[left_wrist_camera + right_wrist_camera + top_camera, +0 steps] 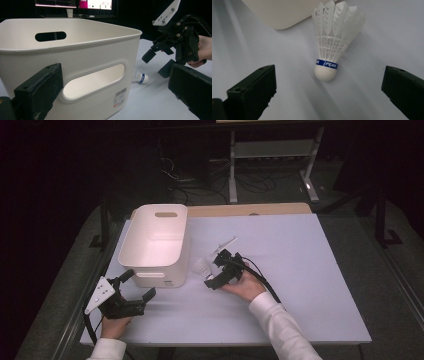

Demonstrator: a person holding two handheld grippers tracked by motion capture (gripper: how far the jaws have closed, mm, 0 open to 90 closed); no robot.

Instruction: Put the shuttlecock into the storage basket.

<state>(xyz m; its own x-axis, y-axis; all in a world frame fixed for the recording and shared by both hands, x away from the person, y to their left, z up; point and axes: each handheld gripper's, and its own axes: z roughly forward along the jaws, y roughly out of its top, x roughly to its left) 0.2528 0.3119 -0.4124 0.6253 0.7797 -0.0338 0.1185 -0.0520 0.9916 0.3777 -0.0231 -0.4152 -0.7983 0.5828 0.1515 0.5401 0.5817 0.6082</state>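
Between the spread jaws of the right gripper (216, 272) lay a white shuttlecock (331, 45) on its side on the table (300, 270) — untouched, just beside the white bin (155, 245). The left gripper (134, 287) hovered at the bin's near wall, jaws wide apart — holding nothing.

shuttlecock (329, 45) — blue band reads "PEAK" | bin (75, 65) — barcode sticker, unreadable

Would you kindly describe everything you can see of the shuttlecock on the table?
The shuttlecock has white feathers, a rounded white cork nose and a blue band reading PEAK. It lies on its side on the pale table, beside the white bin, apparently not touching it. The right gripper hovers at it, jaws open to either side, not touching.
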